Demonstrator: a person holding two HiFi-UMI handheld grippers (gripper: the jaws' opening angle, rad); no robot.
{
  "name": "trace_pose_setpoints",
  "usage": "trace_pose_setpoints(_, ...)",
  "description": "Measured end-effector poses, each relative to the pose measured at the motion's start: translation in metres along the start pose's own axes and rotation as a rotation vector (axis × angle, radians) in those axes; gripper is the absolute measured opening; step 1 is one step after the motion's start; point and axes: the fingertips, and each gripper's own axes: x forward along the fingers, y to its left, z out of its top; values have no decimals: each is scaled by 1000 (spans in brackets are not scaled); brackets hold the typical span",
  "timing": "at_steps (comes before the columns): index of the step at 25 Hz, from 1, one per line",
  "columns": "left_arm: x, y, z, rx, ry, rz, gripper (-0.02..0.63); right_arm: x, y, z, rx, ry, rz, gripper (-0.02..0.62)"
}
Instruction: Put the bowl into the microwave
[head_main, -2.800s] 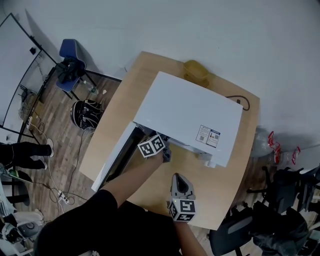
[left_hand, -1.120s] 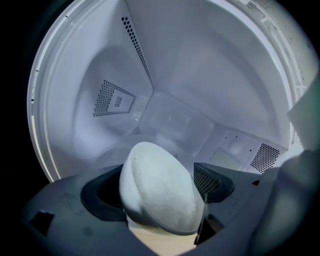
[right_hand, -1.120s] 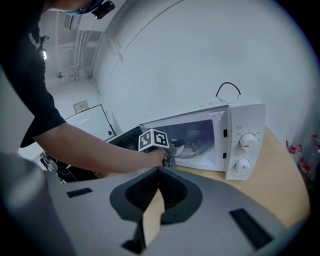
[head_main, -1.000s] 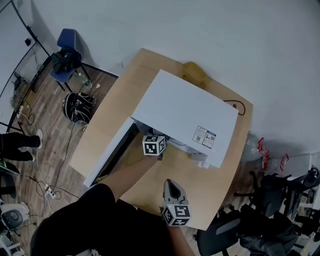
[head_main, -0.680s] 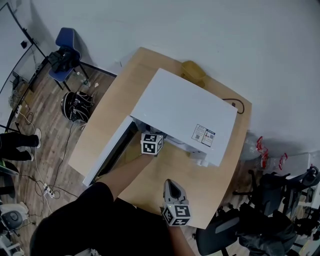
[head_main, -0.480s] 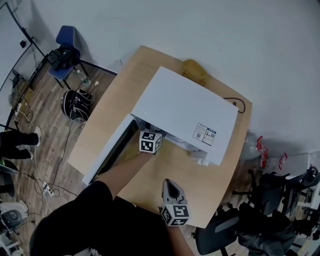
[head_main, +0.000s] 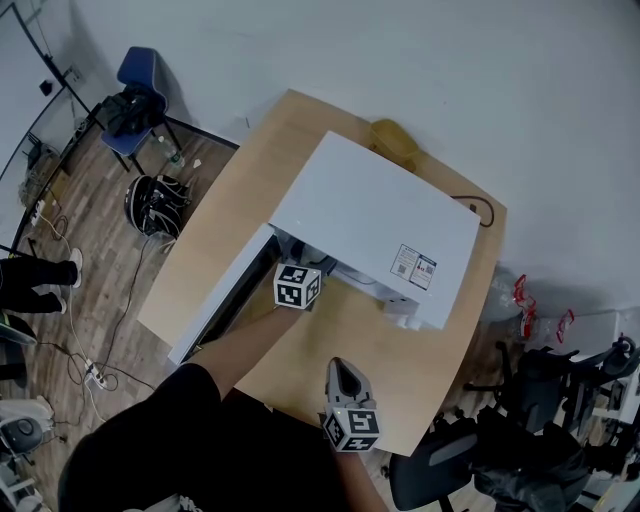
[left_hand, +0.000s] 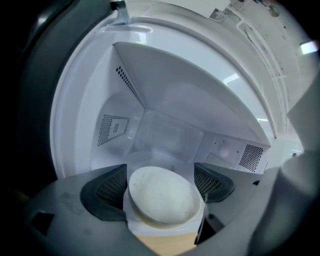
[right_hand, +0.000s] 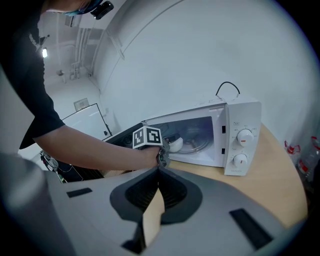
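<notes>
Your left tongs (left_hand: 160, 194) clamp the bowl (left_hand: 165, 202) at the microwave's (head_main: 375, 225) open mouth, ready for entry, while your right tongs (right_hand: 159, 175) hang back closed and empty.

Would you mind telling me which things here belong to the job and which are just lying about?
In the job: bowl, held by the left gripper; open microwave.
Lying about: yellowish object behind the microwave; blue chair; dark bag; shut right gripper, idle.
</notes>
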Motion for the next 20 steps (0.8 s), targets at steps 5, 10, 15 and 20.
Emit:
trace_pose_setpoints(5,-15,-3,1,-22,-2,-3,385,-3,-6,6,-10,-25,-26,60)
trace_pose_setpoints(10,-37,-6,-6,-2,30,-8,385,-8,-6,11,-15,-52,-56,60)
trace_pose_setpoints(15,-56,-4,-14,26,87,-7,385,-9,4,9,-13,-68,-62,60)
trace_pose_setpoints(20,-67,-8,-22,83,147,-34,385,-15,18,9,-14,-89,-78,60)
